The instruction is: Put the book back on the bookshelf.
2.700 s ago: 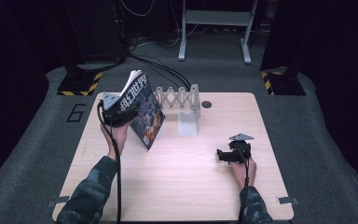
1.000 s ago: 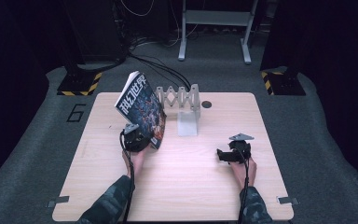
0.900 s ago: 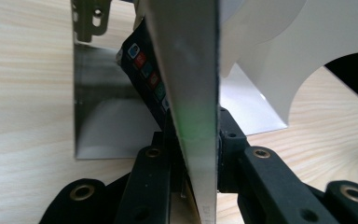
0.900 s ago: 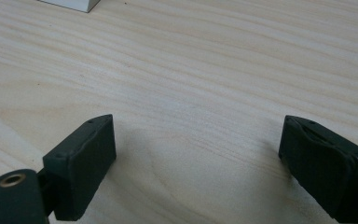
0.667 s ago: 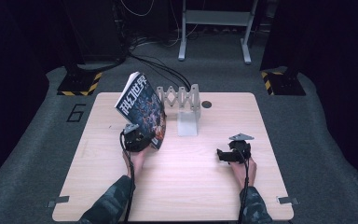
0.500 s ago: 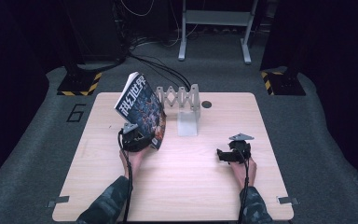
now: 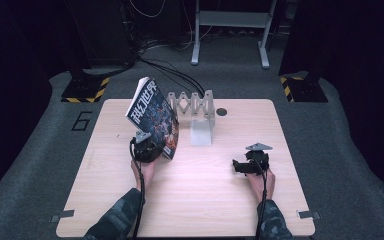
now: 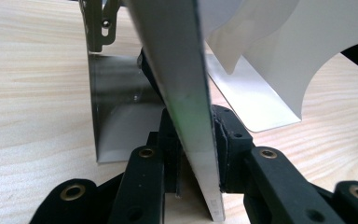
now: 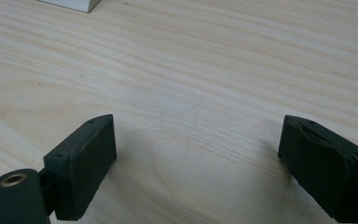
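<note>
Biggest worry: the one book (image 7: 152, 116) stands tilted at the worktop's (image 7: 190, 200) back left, leaning toward the single metal rack (image 7: 195, 106). The left gripper (image 7: 147, 148) has just closed on its bottom corner; it could twist and topple. The right gripper (image 7: 247, 165) rests wide, empty.

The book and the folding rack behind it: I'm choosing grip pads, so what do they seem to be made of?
The book looks like paper with a glossy printed cover: colourful artwork, a pale page edge, and loose white pages curling in the left gripper view. The folding rack looks like brushed or satin metal, probably steel or aluminium: grey sheen, thin flat plates, a riveted scissor lattice.
</note>
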`<control>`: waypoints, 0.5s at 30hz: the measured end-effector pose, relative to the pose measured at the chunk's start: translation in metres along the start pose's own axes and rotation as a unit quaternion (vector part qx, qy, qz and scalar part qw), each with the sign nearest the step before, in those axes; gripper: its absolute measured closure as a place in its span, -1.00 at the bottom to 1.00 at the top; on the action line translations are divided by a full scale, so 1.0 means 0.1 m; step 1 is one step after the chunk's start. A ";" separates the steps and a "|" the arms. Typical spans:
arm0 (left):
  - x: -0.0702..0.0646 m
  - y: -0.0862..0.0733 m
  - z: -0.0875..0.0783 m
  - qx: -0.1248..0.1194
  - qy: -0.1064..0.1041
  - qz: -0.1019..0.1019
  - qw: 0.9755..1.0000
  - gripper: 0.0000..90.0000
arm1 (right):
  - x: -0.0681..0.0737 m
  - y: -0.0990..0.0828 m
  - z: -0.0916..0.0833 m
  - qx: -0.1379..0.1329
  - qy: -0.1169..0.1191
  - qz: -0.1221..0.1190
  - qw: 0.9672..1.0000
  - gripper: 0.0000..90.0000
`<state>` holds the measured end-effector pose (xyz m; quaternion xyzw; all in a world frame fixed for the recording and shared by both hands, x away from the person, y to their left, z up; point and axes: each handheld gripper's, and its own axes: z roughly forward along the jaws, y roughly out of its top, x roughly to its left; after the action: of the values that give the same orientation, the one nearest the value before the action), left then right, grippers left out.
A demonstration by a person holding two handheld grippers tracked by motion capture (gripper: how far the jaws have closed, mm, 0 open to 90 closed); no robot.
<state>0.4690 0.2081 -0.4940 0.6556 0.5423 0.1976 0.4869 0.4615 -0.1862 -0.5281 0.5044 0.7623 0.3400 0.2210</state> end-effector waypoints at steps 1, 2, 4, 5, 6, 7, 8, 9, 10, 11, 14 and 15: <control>0.00 0.01 0.01 -0.001 0.003 0.002 1.000 0.65 | 0.00 0.00 0.00 0.000 0.000 0.000 1.000 -0.77; 0.01 0.01 0.01 0.001 0.003 0.000 1.000 0.64 | 0.00 0.00 0.00 0.000 0.000 0.000 1.000 -0.77; 0.02 0.02 0.01 0.006 0.004 0.000 1.000 0.50 | 0.00 0.00 0.00 0.000 0.000 0.000 1.000 -0.77; 0.02 0.03 0.00 0.008 0.004 0.002 1.000 0.39 | 0.00 0.00 0.00 0.000 0.000 0.000 1.000 -0.77; 0.03 0.03 -0.01 0.013 0.000 0.002 1.000 0.30 | 0.00 0.00 0.00 0.000 0.000 0.000 1.000 -0.77; 0.03 0.03 -0.03 0.017 0.000 0.001 1.000 0.18 | 0.00 0.00 0.00 0.000 0.000 0.000 1.000 -0.77; 0.03 0.04 -0.04 0.016 0.004 0.007 1.000 0.07 | 0.00 0.00 0.00 0.000 0.000 0.000 1.000 -0.77; 0.03 0.04 -0.06 0.010 0.004 0.005 1.000 -0.01 | 0.00 0.00 0.00 0.000 0.000 0.000 1.000 -0.77; 0.03 0.06 -0.09 0.009 0.003 0.011 1.000 -0.10 | 0.00 0.00 0.00 0.000 0.000 0.000 1.000 -0.77; 0.02 0.07 -0.12 0.009 0.005 0.016 1.000 -0.18 | 0.00 0.00 0.00 0.000 0.000 0.000 1.000 -0.77; 0.01 0.11 -0.22 0.010 0.007 0.040 0.999 -0.41 | 0.00 0.00 0.00 0.000 0.001 -0.001 1.000 -0.77; 0.01 0.12 -0.26 0.011 0.008 0.050 0.999 -0.47 | 0.00 0.00 0.00 0.000 0.000 0.000 1.000 -0.77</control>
<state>0.4552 0.2209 -0.4727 0.6855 0.5151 0.2213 0.4646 0.4616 -0.1863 -0.5281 0.5039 0.7626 0.3402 0.2208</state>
